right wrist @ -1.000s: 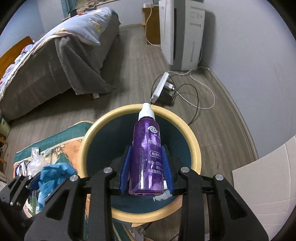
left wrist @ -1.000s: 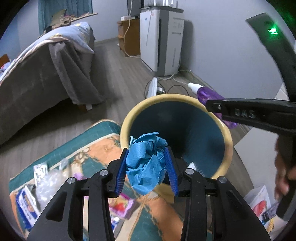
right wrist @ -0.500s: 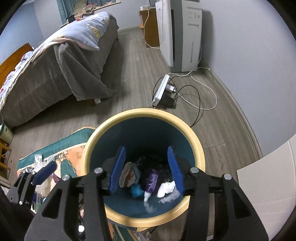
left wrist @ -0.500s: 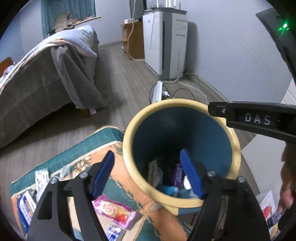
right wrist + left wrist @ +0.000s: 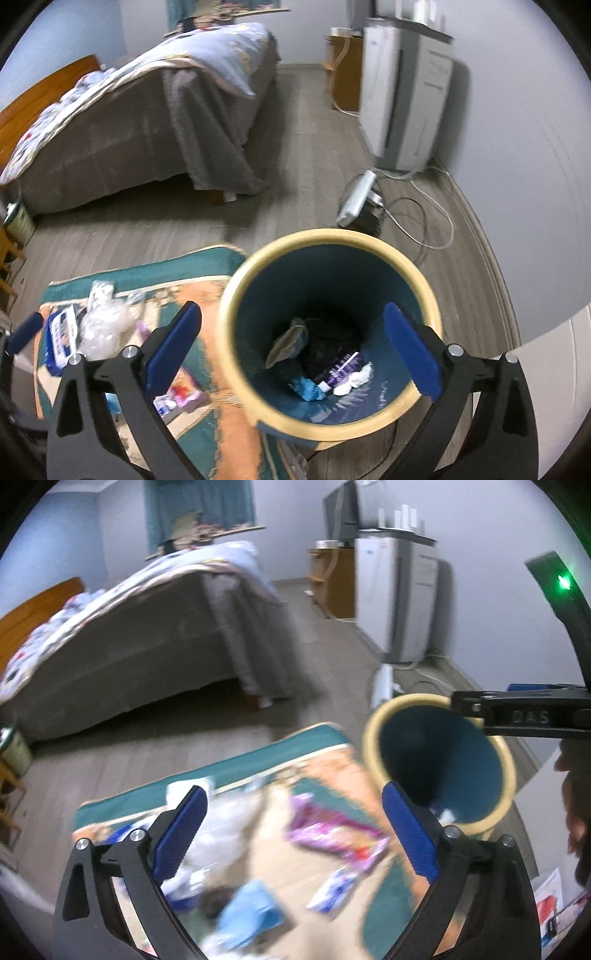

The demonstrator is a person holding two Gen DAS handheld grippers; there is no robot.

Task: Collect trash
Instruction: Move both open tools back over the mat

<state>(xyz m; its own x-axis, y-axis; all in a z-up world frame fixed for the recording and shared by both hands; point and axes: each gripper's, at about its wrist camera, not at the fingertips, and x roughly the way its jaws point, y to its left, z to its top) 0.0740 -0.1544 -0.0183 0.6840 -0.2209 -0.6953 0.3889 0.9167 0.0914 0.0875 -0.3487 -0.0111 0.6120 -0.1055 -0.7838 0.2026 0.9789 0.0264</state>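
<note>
Two hand-held grippers, left (image 5: 291, 834) and right (image 5: 293, 350), just spread wide, empty (rug litter perhaps blurred).

Both my wrist views are dim, lit by flat, cool indoor light with no strong glare. The fisheye lenses bend the room and blacken the corners. My left view is heavily motion-smeared, especially the rug (image 5: 317, 760); my right view is sharper, with soft shadow deep inside the bin (image 5: 369, 240).
</note>
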